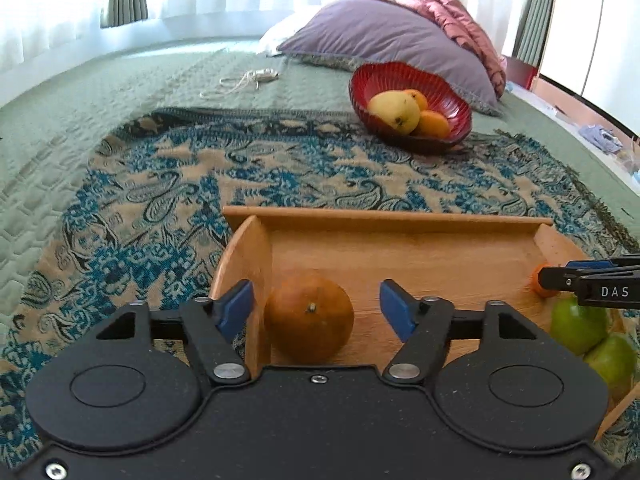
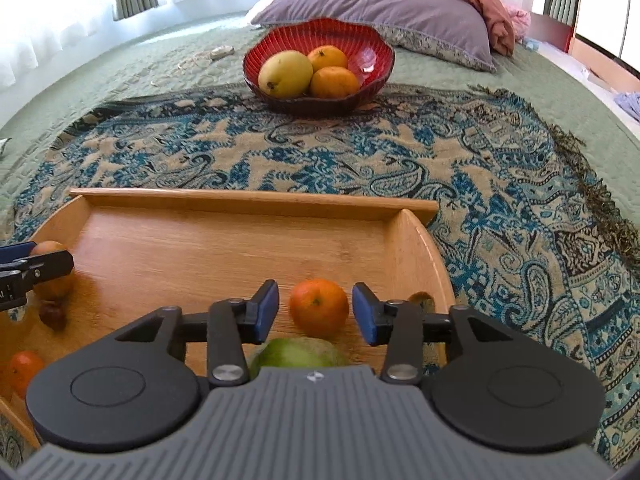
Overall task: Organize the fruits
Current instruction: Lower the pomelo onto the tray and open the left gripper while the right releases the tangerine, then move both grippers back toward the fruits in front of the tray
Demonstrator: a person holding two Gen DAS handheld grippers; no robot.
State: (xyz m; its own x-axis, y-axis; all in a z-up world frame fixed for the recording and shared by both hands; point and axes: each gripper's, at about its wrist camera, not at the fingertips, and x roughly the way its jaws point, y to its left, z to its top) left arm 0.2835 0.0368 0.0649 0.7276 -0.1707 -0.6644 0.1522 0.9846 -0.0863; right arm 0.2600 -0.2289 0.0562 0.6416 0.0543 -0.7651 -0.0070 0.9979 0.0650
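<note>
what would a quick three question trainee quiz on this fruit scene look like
1. True or false: the right gripper is clamped on the small orange.
2. How many fruits lie in the red bowl? A) one B) three C) five
3. What fruit sits between the left gripper's fingers in the wooden tray?

Key
1. False: both blue pads stand clear of the small orange, with gaps either side.
2. B: a yellow mango and two oranges.
3. A dull orange, untouched by the open jaws.
</note>
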